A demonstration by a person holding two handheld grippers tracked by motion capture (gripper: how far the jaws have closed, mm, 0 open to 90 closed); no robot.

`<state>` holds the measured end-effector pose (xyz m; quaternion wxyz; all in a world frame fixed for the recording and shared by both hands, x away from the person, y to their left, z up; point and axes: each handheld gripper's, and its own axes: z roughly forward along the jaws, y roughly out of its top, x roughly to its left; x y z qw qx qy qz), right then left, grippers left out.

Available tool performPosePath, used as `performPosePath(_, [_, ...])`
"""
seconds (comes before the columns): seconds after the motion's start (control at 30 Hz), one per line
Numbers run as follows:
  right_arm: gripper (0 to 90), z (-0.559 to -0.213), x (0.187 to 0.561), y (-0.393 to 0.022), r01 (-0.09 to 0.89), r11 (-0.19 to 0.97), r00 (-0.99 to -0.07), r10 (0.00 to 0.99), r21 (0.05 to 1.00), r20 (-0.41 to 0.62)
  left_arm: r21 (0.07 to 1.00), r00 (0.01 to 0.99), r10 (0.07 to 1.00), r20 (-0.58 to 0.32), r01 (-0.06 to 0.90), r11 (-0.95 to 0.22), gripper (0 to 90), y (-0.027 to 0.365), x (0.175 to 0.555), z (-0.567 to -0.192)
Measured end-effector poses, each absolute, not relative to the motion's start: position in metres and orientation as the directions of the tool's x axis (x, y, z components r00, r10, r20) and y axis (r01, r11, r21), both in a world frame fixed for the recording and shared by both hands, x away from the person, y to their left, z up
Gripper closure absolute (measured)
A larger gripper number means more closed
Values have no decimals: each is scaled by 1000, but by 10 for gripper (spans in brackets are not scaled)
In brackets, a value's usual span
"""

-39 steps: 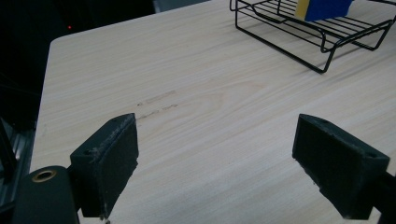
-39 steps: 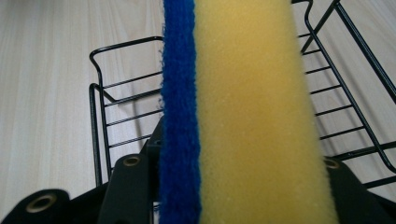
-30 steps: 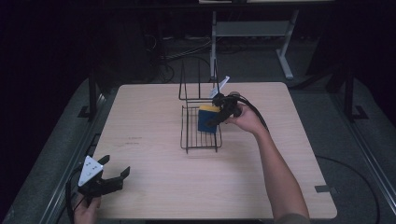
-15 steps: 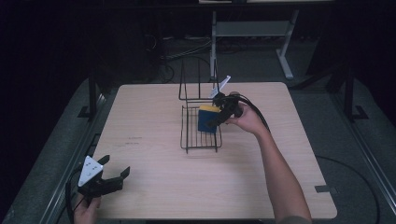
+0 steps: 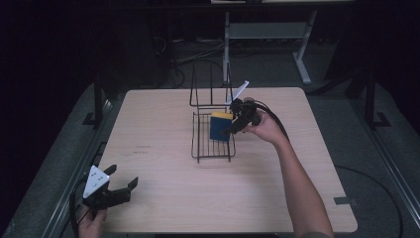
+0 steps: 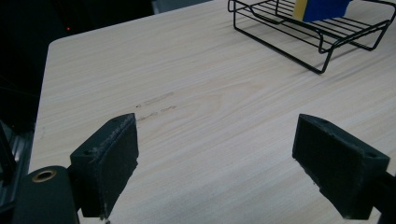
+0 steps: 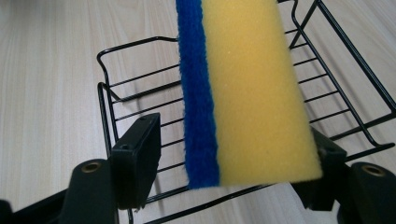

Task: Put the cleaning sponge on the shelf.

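Sponge (image 7: 243, 88), yellow with a blue scouring side, is standing on edge inside the black wire rack (image 5: 213, 144) at mid-table, between the right gripper (image 5: 234, 128) jaws, which have just been opening off it, while the left gripper (image 5: 113, 191) is idling spread wide at the near left corner.

Right gripper (image 7: 229, 172) jaws opened around sponge (image 7: 247, 93).

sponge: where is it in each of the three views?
High view: sponge centre, standing in the black wire rack, by the right gripper.
Left gripper view: top right edge, in the rack.
Right gripper view: centre, between the jaws.
Shared landmark: the rack.
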<state>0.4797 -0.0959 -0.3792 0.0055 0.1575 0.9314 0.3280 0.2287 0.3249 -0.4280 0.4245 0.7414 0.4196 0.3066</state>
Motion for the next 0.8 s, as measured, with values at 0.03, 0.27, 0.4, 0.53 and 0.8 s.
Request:
performPosePath(0.03, [315, -379, 479, -96, 292, 734, -950, 298, 613, 96, 888, 460, 883, 94, 363, -283, 139, 324, 229, -428])
performPosePath(0.27, [286, -382, 476, -101, 313, 729, -944, 308, 609, 116, 885, 463, 880, 101, 363, -292, 139, 323, 229, -428])
performPosePath(0.4, [287, -382, 473, -102, 304, 728, -947, 303, 614, 109, 885, 463, 880, 104, 361, -294, 139, 323, 228, -428])
performPosePath(0.53, [284, -386, 471, -107, 297, 733, -949, 300, 611, 102, 884, 464, 880, 103, 363, -295, 139, 323, 228, -428])
performPosePath(0.8, [274, -385, 463, -113, 309, 717, -945, 304, 625, 119, 884, 467, 878, 105, 361, -298, 139, 321, 229, -428])
